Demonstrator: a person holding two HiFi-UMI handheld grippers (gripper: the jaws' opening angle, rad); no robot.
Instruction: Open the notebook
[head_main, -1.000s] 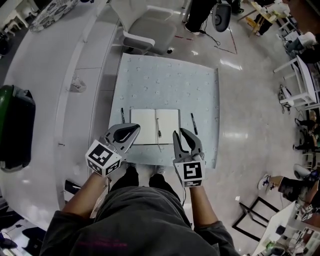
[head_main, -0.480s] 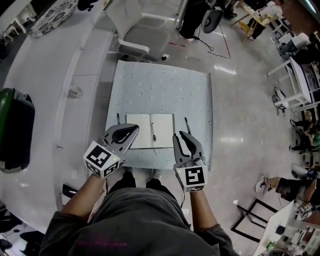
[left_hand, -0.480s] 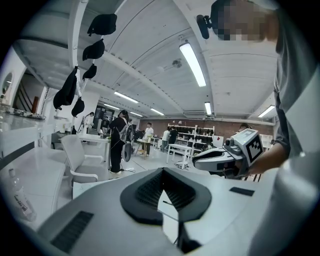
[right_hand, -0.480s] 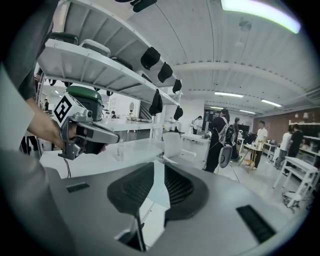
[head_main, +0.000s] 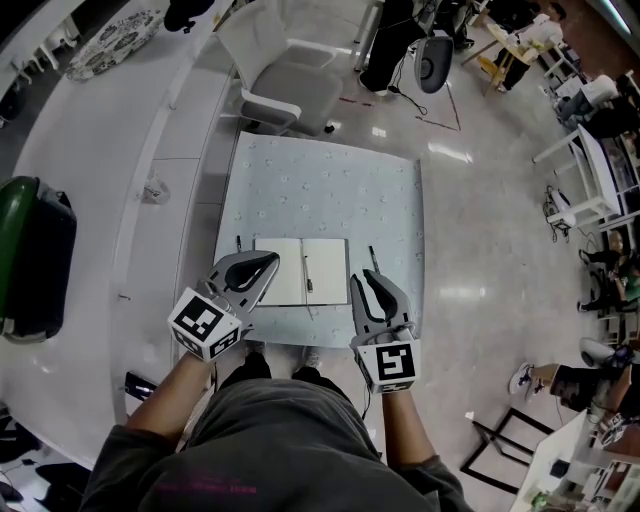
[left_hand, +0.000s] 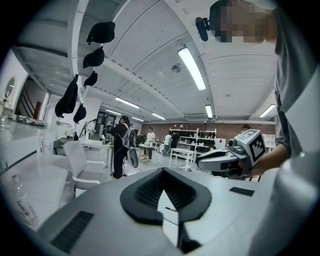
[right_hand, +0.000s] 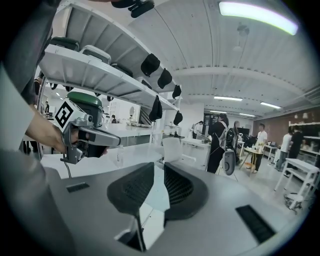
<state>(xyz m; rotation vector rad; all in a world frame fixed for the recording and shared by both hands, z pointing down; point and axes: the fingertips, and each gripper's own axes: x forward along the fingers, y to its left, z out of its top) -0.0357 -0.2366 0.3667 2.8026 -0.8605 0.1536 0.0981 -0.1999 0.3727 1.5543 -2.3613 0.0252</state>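
The notebook (head_main: 290, 272) lies open and flat on the pale blue cloth of the small table (head_main: 330, 185), with a dark pen (head_main: 308, 276) resting near its spine. My left gripper (head_main: 268, 262) hovers above the notebook's left page near the table's front edge; its tips (left_hand: 161, 171) meet, with nothing between them. My right gripper (head_main: 368, 281) hangs beside the notebook's right edge. Its pads (right_hand: 175, 187) stand a narrow gap apart and hold nothing. Neither gripper touches the notebook.
One pen (head_main: 239, 244) lies left of the notebook and another pen (head_main: 373, 256) to its right. A white chair (head_main: 290, 70) stands behind the table. A white counter (head_main: 90, 160) at the left carries a green and black case (head_main: 30, 260) and a clear bottle (head_main: 155, 190).
Both grippers have risen a little above the table's front edge. The notebook stays open with the pen on it, and the jaws look the same.
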